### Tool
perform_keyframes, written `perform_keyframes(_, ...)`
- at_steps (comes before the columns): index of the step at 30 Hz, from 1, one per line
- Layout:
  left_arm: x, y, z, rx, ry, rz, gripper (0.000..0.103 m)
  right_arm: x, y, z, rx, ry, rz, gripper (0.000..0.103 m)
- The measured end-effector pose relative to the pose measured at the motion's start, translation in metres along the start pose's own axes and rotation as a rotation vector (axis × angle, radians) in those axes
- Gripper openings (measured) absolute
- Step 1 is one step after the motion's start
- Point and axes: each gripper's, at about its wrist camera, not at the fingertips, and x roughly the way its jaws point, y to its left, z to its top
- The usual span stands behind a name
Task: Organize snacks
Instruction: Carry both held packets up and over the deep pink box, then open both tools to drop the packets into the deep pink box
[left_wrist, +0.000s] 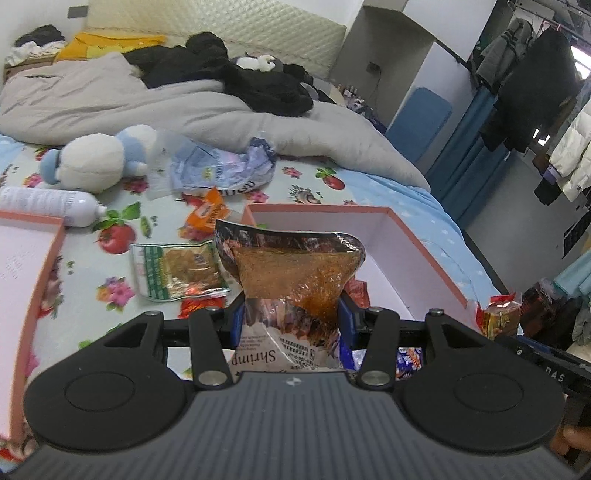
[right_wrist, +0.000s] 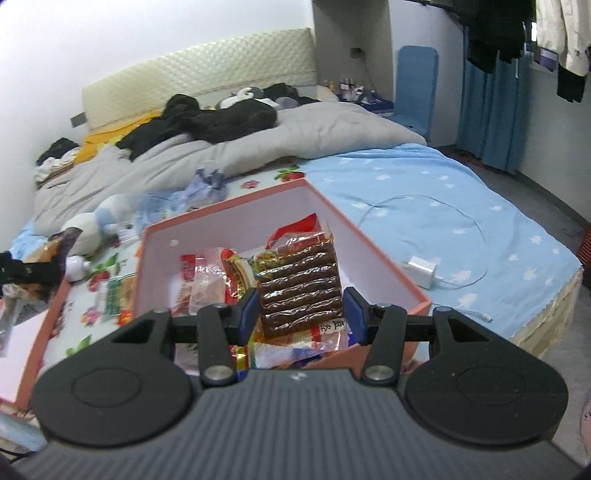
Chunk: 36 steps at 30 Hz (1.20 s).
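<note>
My left gripper is shut on a shrimp snack bag with a clear window of orange-brown strips, held above the near edge of the pink box. My right gripper is shut on a pack of dark brown bars with a red and gold top, held over the pink box. Inside the box lie a few red and clear snack packets. On the bedsheet lie a green-edged snack pack and an orange packet.
The box lid lies at the left. A plush toy, a white bottle and crumpled plastic bags sit behind the snacks. A grey duvet covers the far bed. A white charger and cable lie on the blue sheet.
</note>
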Motion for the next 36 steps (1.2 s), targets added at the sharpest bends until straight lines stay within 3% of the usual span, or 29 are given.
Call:
perform_keyframes(22,0.172,-0.042,0.041,0.073,0.186,-0.068,0.054,0.114,-0.013,0.024,0.02,0.155,-0.003,0.053)
perform_keyframes(24,0.177,-0.042,0.042,0.079,0.197,-0.071,0.056,0.118,-0.013,0.025,0.025,0.173,-0.004,0.054)
perform_keyframes(26,0.176,-0.044,0.042,0.105,0.194,-0.067,0.07,0.117,-0.012,0.026,0.039,0.179,-0.008,0.055)
perform_keyframes(28,0.168,-0.045,0.042,0.123,0.168,-0.067,0.075,0.113,-0.009,0.027,0.025,0.169,-0.006,0.056)
perform_keyframes(36,0.127,-0.04,0.041,0.11,0.122,-0.057,0.075,0.085,-0.001,0.029,0.024,0.124,0.017,0.06)
